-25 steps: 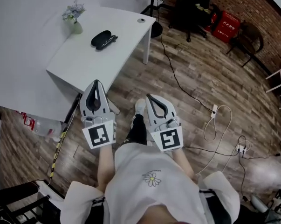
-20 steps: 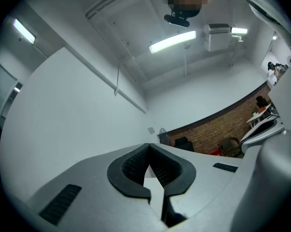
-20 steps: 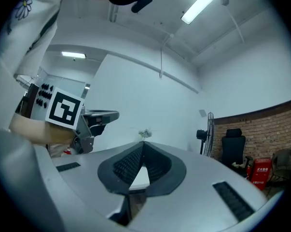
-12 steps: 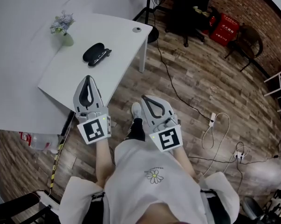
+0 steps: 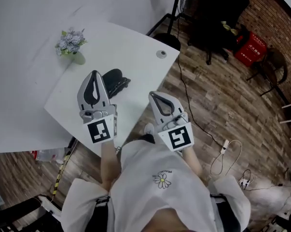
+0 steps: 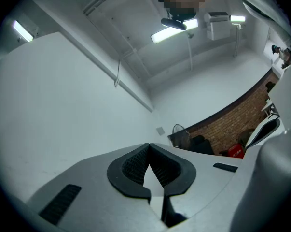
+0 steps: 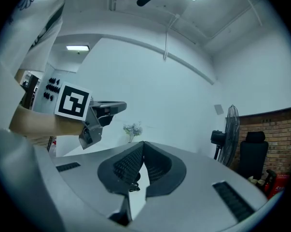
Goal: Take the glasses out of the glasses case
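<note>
Over the white tabletop (image 5: 135, 47) the left gripper (image 5: 93, 73) and, at its near edge, the right gripper (image 5: 152, 95) point forward side by side, each with its fingers pressed together on nothing. The dark oval glasses case (image 5: 117, 79) lies on the tabletop just beyond the left gripper and is partly hidden by it, so its contents cannot be made out. A small vase of flowers (image 5: 72, 45) stands apart to its left.
</note>
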`<state>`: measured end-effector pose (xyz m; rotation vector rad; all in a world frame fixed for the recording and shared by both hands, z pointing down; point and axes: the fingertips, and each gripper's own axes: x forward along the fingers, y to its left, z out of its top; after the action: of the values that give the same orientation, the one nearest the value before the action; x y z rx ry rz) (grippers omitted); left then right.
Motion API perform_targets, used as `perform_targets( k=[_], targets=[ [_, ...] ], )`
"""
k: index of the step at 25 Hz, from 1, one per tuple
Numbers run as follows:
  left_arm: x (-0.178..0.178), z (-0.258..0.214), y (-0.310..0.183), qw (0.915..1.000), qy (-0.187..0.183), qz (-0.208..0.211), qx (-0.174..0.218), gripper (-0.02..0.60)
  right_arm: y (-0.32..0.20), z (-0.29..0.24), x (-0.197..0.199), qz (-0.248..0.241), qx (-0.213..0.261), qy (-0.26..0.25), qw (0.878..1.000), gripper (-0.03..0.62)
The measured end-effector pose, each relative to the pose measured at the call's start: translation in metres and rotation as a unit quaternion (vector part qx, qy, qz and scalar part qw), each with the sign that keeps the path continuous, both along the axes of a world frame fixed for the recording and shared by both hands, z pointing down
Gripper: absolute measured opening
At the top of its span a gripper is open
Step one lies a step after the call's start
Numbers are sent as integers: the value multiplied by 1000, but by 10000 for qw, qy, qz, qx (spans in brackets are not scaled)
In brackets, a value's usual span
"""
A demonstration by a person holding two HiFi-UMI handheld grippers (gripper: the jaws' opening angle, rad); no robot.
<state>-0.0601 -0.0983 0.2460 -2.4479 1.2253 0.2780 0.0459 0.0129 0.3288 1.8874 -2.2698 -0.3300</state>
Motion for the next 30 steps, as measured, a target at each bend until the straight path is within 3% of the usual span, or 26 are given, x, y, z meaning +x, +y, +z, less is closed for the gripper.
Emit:
perform_targets(
  k=[7, 11, 23, 27, 30],
  targets=[
    [4, 26, -64, 9995, -126, -153, -231, 16, -73, 8, 15, -81, -174, 184, 9996, 9],
    [11, 29, -69, 9994, -81, -2, -341, 17, -97, 9, 27, 56, -125, -68, 9999, 9],
    [5, 55, -81, 9957, -384, -636, -548, 17, -139, 6, 33, -489, -223, -387, 9978, 9],
    [4, 47, -86, 9947, -61, -881, -534, 17, -149, 5, 35, -720, -255, -486, 9959, 9],
    [1, 46, -86, 9922, -174, -1163, -424, 17, -159, -1, 33, -926, -181, -493, 9943, 9]
  ],
)
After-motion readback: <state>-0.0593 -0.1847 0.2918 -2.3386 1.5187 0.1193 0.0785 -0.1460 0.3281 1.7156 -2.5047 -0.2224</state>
